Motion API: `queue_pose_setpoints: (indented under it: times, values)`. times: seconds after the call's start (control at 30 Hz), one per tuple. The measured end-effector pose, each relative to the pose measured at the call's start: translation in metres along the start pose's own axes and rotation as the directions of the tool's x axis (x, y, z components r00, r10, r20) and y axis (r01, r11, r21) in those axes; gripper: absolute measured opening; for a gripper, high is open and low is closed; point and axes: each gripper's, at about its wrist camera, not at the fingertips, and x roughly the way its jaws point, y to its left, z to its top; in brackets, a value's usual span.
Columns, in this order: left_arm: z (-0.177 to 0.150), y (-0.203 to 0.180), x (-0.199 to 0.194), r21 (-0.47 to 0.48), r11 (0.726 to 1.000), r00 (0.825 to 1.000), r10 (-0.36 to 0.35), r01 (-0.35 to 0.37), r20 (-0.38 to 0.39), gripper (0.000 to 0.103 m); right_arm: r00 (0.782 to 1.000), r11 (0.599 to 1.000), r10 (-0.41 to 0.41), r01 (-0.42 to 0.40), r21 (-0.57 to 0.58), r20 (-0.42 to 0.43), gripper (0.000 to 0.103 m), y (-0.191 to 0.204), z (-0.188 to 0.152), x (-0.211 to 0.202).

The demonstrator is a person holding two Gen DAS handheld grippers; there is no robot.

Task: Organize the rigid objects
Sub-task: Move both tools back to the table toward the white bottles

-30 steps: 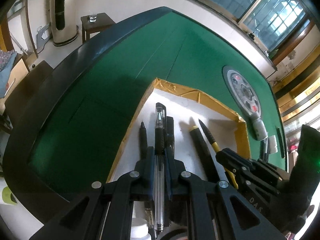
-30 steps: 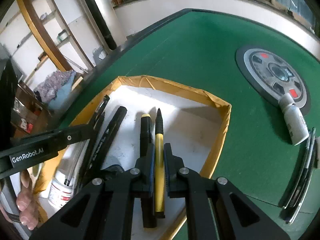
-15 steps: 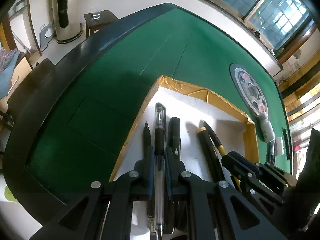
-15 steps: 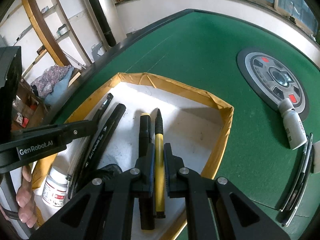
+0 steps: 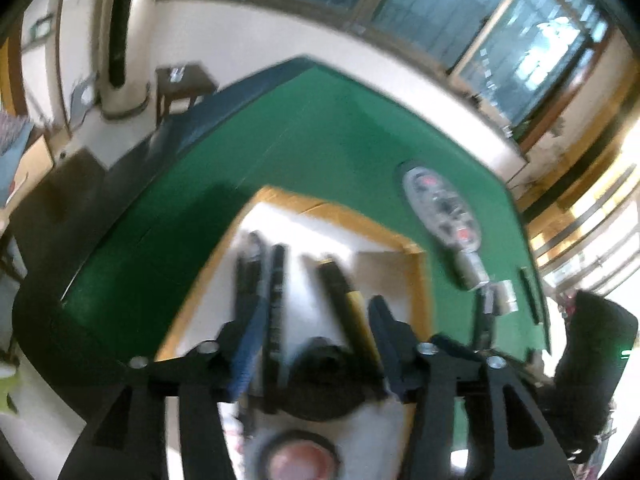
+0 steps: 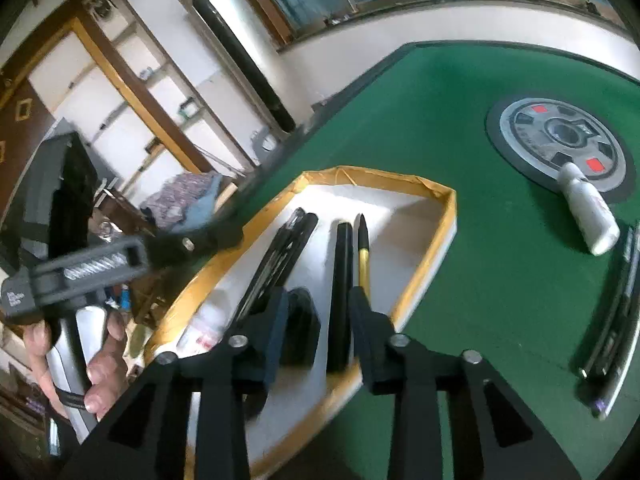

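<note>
Right gripper [image 6: 318,300] above the near end of a shallow white tray [image 6: 424,210] with a yellow-taped rim; jaws just opened, standing apart, nothing pinched. Yellow-barrelled pen [image 6: 363,258] lying loose on the tray floor just ahead of the right-hand finger, tip pointing away from the claw, long axis running along the tray. Black pen [image 6: 343,280] touching it on the left, parallel, reaching back between the fingers. Further left, a bundle of dark pens [image 6: 286,248], angled slightly rightward at the far end. Squat black object [image 6: 302,326] just beside the left-hand finger; a white bottle [image 6: 204,330] past it, by the tray's left rim. Tray's right rim close beside the right-hand finger. Beyond that rim, open green felt table [image 6: 460,128]. Farther right on the felt: a round grey disc [image 6: 560,140], a white bottle on its side [image 6: 588,216], dark curved strips [image 6: 612,320] well apart.

Left gripper [image 5: 316,340] over the same tray [image 5: 372,256], view blurred; jaws just spread wide, empty. Dark pens [image 5: 276,280] ahead of the left-hand finger, yellow-barrelled pen [image 5: 356,312] near the right-hand one, all pointing away. In the right wrist view, a hand [image 6: 100,360] on the left gripper's handle, left of the tray.
</note>
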Motion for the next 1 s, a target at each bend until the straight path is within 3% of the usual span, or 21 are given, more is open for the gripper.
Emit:
queue_pose_setpoints:
  times: [0.1,0.23,0.4,0.57,0.77,1.0]
  values:
    - [-0.006,-0.03,-0.017,0.043,0.999,0.998,-0.026,0.024,0.048,0.072,0.999,1.0,0.014,-0.014,0.008,0.029,0.035,-0.008,-0.012,-0.024]
    - [-0.012,-0.067,-0.022,0.091,0.993,0.997,-0.074,0.071,0.033,0.072,0.998,1.0,-0.005,0.003,0.031,0.064,0.036,-0.025,-0.019,-0.053]
    - [-0.02,-0.107,-0.015,0.117,0.986,0.992,-0.121,0.117,0.021,0.072,0.988,0.993,-0.096,0.088,0.075,0.118,0.036,-0.062,-0.017,-0.093]
    - [-0.03,-0.142,0.013,0.138,0.981,0.991,-0.128,0.133,-0.044,0.072,0.976,0.976,-0.19,0.176,0.128,0.107,0.036,-0.104,-0.017,-0.117]
    - [-0.035,-0.177,0.037,0.182,0.974,0.988,-0.122,0.138,-0.097,0.072,0.93,0.928,-0.362,0.354,0.119,0.06,0.036,-0.144,-0.011,-0.13]
    - [-0.032,-0.197,0.05,0.202,0.972,0.989,-0.098,0.12,-0.112,0.072,0.893,0.894,-0.442,0.431,0.123,0.082,0.036,-0.187,0.024,-0.134]
